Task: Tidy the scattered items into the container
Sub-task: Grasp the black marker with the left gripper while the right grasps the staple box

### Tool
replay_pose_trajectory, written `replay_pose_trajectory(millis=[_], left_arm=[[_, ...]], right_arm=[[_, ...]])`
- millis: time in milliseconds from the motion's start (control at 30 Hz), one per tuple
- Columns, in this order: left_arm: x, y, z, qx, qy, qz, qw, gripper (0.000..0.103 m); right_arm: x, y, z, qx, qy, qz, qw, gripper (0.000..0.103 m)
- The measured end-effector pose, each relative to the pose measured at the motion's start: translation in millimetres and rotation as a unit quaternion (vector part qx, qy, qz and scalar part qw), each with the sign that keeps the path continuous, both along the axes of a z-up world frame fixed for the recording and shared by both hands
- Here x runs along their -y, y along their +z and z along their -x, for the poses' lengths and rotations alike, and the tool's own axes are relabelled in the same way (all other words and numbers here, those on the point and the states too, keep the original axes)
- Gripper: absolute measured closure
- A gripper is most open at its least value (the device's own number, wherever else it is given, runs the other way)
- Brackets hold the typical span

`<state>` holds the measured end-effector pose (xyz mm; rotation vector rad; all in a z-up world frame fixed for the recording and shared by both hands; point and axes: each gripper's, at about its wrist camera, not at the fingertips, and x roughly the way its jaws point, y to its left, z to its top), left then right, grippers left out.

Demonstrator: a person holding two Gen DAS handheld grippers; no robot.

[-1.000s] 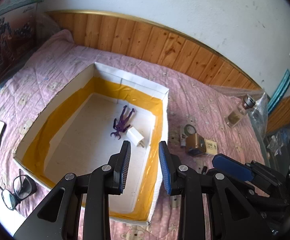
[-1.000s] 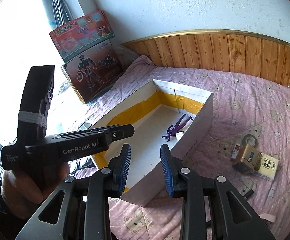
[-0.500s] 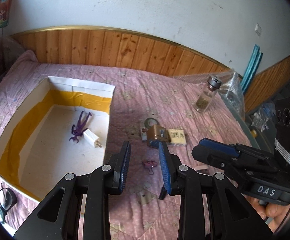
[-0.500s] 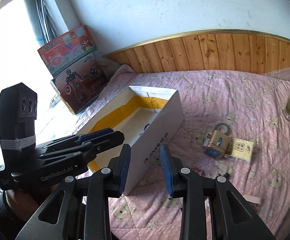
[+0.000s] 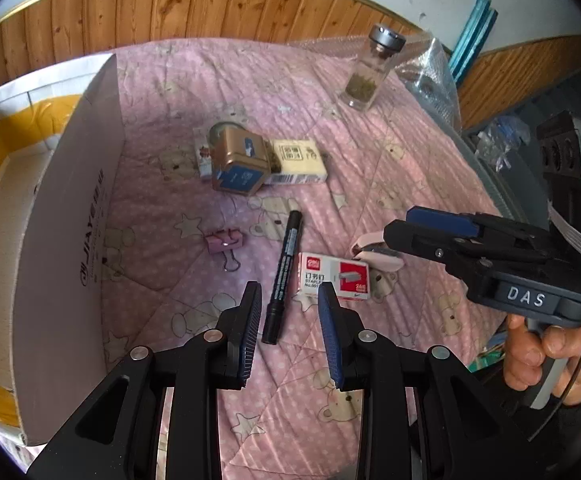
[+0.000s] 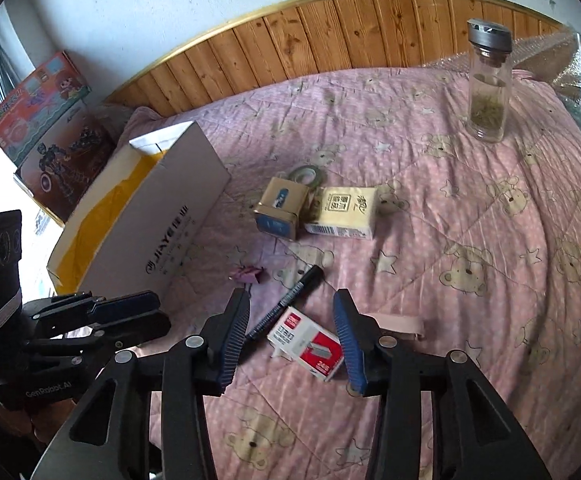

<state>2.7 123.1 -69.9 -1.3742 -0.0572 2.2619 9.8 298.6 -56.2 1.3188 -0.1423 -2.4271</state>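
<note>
A white cardboard box (image 5: 70, 216) with a yellow-taped inside stands at the left; it also shows in the right wrist view (image 6: 162, 220). On the pink quilt lie a black marker (image 5: 284, 270), a red-and-white staple box (image 5: 334, 276), a pink binder clip (image 5: 224, 242), a gold tin (image 5: 242, 164), a cream packet (image 5: 296, 158) and a pink stapler (image 5: 374, 254). My left gripper (image 5: 290, 336) is open and empty above the marker's lower end. My right gripper (image 6: 294, 338) is open and empty above the staple box (image 6: 308, 344) and the marker (image 6: 286, 300).
A glass jar (image 6: 486, 88) with a metal lid stands upright at the far right, next to bubble wrap (image 5: 426, 68). A tape roll (image 6: 306, 174) lies behind the tin. Toy boxes (image 6: 42, 128) lean on the wall at the left. A wooden panel edges the bed.
Both grippers have swung right, away from the box, and lowered over the scattered items. The right gripper's jaws have opened wider. Nothing has been picked up.
</note>
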Motion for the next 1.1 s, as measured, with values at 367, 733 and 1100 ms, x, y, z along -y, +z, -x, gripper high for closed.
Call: replay_pose_trajectory(millis=[367,733,1100], left_arm=[[7,-17,20,0.036,0.019,-0.006,0.9992,0.073],[-5,-33,35,0.067,-0.007,-0.023,0.9974,0.072],[-33,-56,40,0.077,-0.043,0.0,0.9961,0.07]], right_arm=[[55,-50,-11,-0.006,0.147,-0.139,0.979,0.043],[57,-82,6,-0.008,0.163,-0.211,0.964,0.055],[2,-80,45,0.084,0.056,-0.082,0.991,0.088]])
